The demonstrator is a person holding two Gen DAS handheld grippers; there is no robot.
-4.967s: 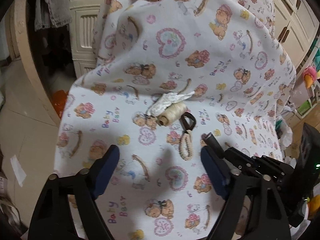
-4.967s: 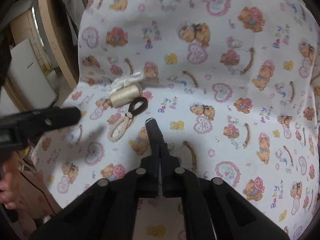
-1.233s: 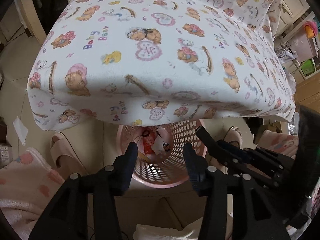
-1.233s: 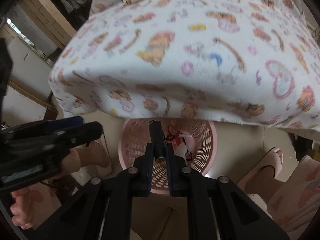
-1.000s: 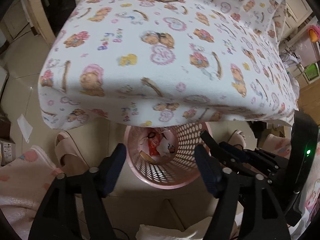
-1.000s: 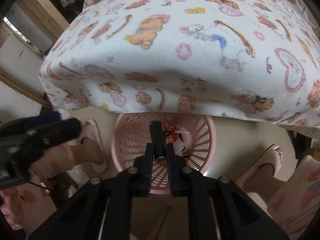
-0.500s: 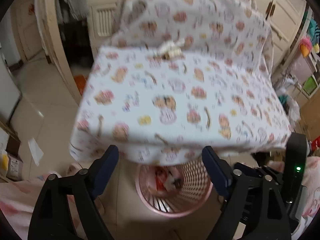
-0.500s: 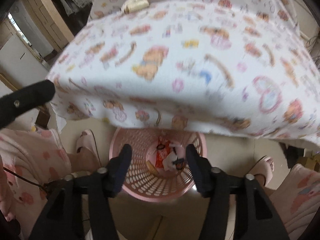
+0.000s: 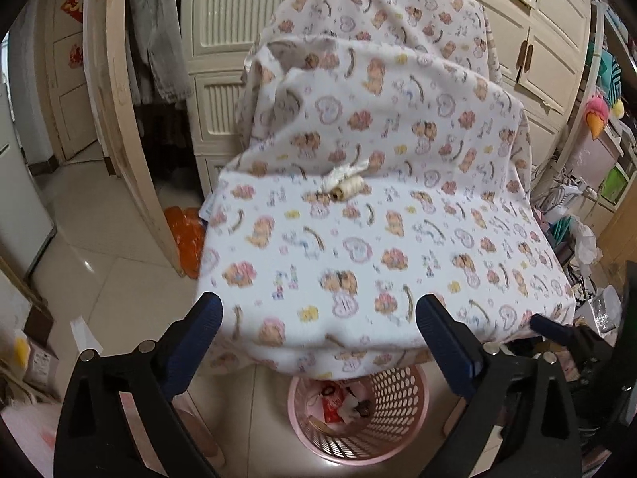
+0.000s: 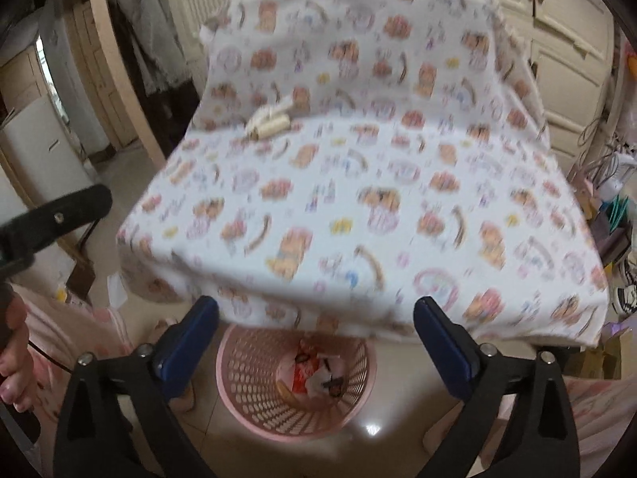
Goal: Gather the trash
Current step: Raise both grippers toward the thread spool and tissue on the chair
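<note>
A pink plastic basket (image 9: 402, 434) (image 10: 247, 390) stands on the floor under the front edge of the bear-print cloth (image 9: 398, 247) (image 10: 358, 207). A red wrapper (image 9: 332, 408) (image 10: 304, 374), white scraps and a small dark item lie inside it. A cream thread spool (image 9: 350, 190) (image 10: 274, 125) and a crumpled white tissue (image 9: 346, 171) rest at the far side of the cloth. My left gripper (image 9: 318, 303) and right gripper (image 10: 315, 306) hover above the basket. Their jaws are opening wide, with nothing between them.
Cream cupboard doors (image 9: 223, 20) stand behind the cloth and a wooden door frame (image 9: 119, 119) at the left. An orange bag (image 9: 187, 235) lies on the tiled floor. Cluttered shelves (image 9: 597, 199) fill the right. A person's hand (image 10: 12, 342) and pink sleeve (image 10: 79, 326) are at the left.
Both grippers rose and tilted up from the basket toward the cloth top. The right gripper went from shut to wide open; the left widened. The hair tie and bead loop have left the cloth.
</note>
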